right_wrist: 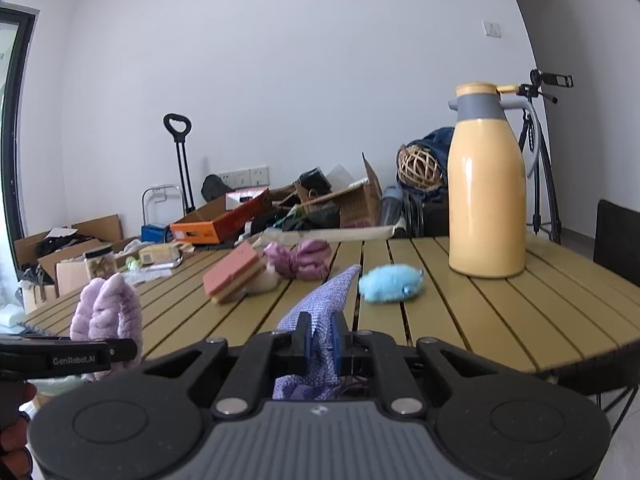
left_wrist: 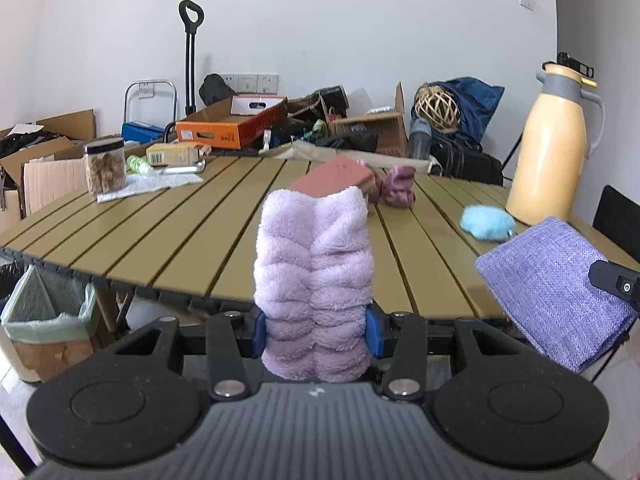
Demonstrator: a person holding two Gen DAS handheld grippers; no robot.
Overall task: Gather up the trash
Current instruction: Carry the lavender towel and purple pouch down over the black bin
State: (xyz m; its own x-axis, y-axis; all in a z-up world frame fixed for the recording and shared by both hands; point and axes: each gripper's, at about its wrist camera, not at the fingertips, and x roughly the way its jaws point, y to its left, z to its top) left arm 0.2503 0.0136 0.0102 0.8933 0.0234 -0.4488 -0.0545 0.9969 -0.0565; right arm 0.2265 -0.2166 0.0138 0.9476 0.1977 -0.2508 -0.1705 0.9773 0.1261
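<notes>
My left gripper (left_wrist: 316, 332) is shut on a fluffy lilac cloth (left_wrist: 314, 276), held upright before the near edge of the slatted table (left_wrist: 180, 236); it also shows in the right wrist view (right_wrist: 106, 312). My right gripper (right_wrist: 320, 344) is shut on a woven purple cloth (right_wrist: 324, 312), also seen in the left wrist view (left_wrist: 556, 292). On the table lie a pink-and-yellow sponge (right_wrist: 232, 272), a crumpled mauve cloth (right_wrist: 300, 258) and a fluffy blue cloth (right_wrist: 390, 282).
A tall yellow thermos jug (right_wrist: 486, 200) stands at the table's right. A jar (left_wrist: 105, 166), a small box (left_wrist: 172, 154) and papers sit at the far left. A lined bin (left_wrist: 48, 320) stands on the floor at left. Cardboard boxes and bags clutter the floor behind.
</notes>
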